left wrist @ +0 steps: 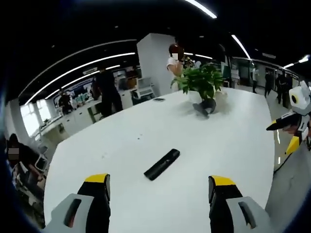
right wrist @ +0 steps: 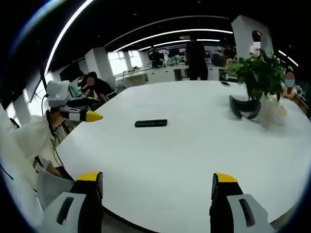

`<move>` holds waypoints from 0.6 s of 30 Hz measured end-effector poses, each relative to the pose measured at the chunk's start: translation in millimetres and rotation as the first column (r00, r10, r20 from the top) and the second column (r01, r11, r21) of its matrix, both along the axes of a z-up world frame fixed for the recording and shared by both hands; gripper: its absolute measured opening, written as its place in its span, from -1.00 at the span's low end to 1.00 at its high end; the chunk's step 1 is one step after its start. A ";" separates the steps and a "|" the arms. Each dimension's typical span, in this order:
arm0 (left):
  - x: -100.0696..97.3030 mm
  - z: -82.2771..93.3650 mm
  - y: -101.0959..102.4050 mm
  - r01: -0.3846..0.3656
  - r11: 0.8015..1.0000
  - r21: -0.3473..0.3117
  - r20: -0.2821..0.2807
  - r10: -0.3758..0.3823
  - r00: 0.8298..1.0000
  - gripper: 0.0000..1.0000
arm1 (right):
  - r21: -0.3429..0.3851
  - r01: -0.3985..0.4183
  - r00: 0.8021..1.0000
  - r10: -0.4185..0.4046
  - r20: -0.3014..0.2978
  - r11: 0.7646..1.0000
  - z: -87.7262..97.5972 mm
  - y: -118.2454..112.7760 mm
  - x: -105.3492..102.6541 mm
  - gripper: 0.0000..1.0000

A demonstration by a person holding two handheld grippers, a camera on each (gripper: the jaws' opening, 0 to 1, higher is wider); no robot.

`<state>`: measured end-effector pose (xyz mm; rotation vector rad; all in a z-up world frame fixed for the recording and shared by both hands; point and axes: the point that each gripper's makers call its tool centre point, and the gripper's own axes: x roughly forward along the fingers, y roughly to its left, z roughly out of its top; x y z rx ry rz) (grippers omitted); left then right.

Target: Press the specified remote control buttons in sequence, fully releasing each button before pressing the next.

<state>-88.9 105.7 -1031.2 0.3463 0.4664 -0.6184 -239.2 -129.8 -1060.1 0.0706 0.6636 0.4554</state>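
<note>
The remote control (left wrist: 162, 164) lies flat on the white table (left wrist: 233, 141), long axis diagonal, both hand-held grippers' jaws apart.

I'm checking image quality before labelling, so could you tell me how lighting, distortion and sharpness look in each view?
Left gripper view: strong fisheye bending, ceiling light strips curve; the white table is bright and evenly lit, the remote dark and fairly sharp, the background soft. Right gripper view: same curvature, strips arcing; the remote is small, the plant slightly blurred, the left edge washed out.
</note>
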 end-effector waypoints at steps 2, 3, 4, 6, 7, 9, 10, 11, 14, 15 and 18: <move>8.1 -3.3 -4.0 0.014 1.000 0.005 -0.004 -0.014 1.000 0.72 | -0.015 0.004 1.000 -0.004 -0.005 1.000 -0.8 -1.8 2.0 0.83; 11.6 -5.0 -5.2 0.021 1.000 0.006 -0.004 -0.021 1.000 0.71 | -0.020 0.005 1.000 -0.006 -0.010 1.000 -1.1 -2.6 2.8 0.82; 14.6 -7.3 -6.5 0.029 1.000 0.011 -0.012 -0.029 1.000 0.69 | -0.026 0.007 1.000 -0.007 -0.014 1.000 -0.6 -3.4 3.8 0.81; 22.8 -11.0 -10.6 0.054 0.998 0.027 -0.013 -0.053 0.998 0.61 | -0.029 0.006 1.000 -0.006 -0.013 1.000 1.8 -3.8 5.4 0.78; 25.3 -12.5 -12.8 0.066 0.997 0.029 -0.017 -0.066 0.998 0.57 | -0.030 0.005 1.000 -0.006 -0.013 1.000 2.5 -3.9 6.0 0.77; 30.1 -19.2 -18.6 0.104 0.994 0.040 -0.047 -0.102 0.994 0.51 | -0.030 0.007 1.000 -0.008 -0.013 1.000 3.4 -3.7 8.2 0.75; 33.1 -21.3 -20.6 0.116 0.992 0.045 -0.049 -0.114 0.992 0.50 | -0.031 0.008 1.000 -0.008 -0.014 1.000 3.3 -3.6 8.6 0.75; 37.0 -24.4 -24.4 0.136 0.990 0.044 -0.057 -0.133 0.989 0.51 | -0.037 0.008 1.000 -0.008 -0.020 0.999 1.8 -3.4 9.2 0.75; 48.2 -34.0 -28.8 0.179 0.981 0.069 -0.088 -0.173 0.981 0.44 | -0.059 0.012 1.000 -0.013 -0.016 0.998 2.3 -5.2 10.0 0.74; 50.4 -35.6 -29.9 0.192 0.978 0.077 -0.093 -0.184 0.978 0.36 | -0.060 0.017 1.000 -0.017 -0.013 0.998 2.7 -5.8 10.3 0.73; 60.3 -43.6 -35.5 0.236 0.967 0.099 -0.122 -0.223 0.967 0.28 | -0.051 0.044 0.999 -0.045 -0.014 0.998 2.8 -7.4 10.6 0.75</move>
